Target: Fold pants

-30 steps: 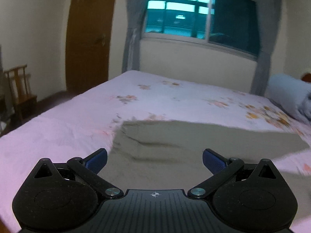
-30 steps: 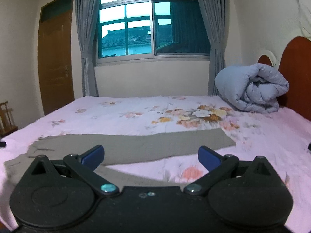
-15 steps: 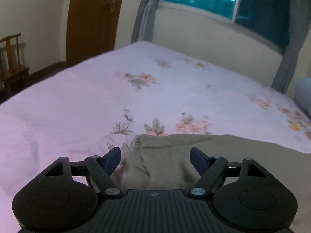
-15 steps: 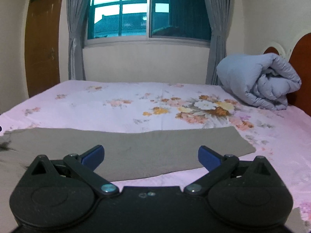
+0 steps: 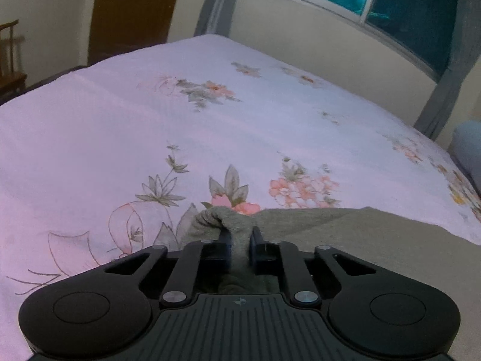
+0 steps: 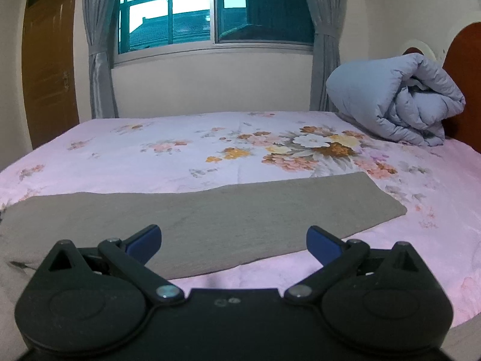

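floral sheet [image 5: 150,126], left tool [image 5: 239,237] pinching bunched pants [image 5: 345,228]

- My left gripper [image 5: 239,242] has just closed its jaws, pinching a bunched fold of the grey pants [image 5: 345,231] between the pads.
- The pants lie on a pink floral bedsheet [image 5: 150,126], running off to the right.
- Behind the bed: a wooden door [image 5: 132,9], grey curtains [image 5: 216,3], a window [image 5: 405,3].

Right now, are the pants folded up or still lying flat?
Mostly flat. The grey pants lie spread lengthwise across the bed; only one end is bunched up, pinched in the left gripper.
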